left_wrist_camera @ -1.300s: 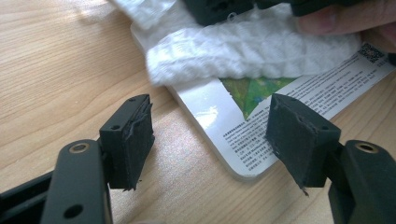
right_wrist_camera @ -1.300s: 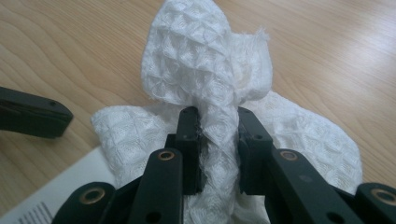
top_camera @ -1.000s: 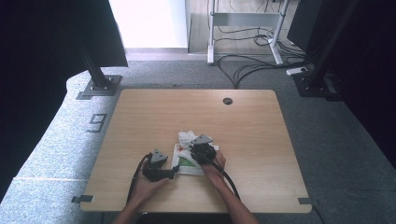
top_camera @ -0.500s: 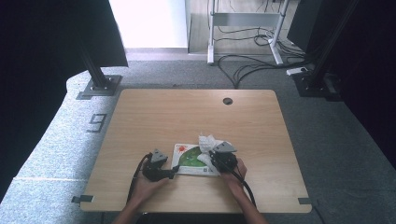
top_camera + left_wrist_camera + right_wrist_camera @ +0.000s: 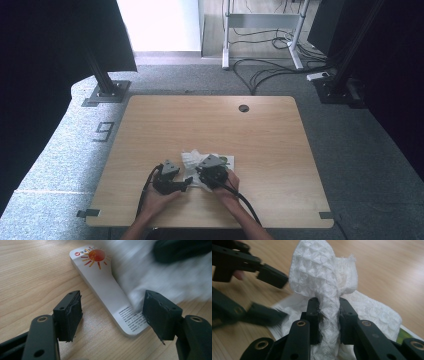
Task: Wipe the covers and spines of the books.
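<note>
one white embossed tissue (image 5: 325, 282) clamped by the right gripper (image 5: 329, 312); one flat tissue pack (image 5: 105, 287) on the table (image 5: 270, 130); left gripper (image 5: 112, 312) jaws apart, astride the pack's end, gripping nothing.

Mounted above the near edge, looking forward and down over the whole table (image 5: 150, 125) to the floor beyond. Riding low on each gripper, close to the tabletop, looking along the black jaws. Shared across all three: the white tissue (image 5: 322, 277) lying over the tissue packet (image 5: 105, 287).
</note>
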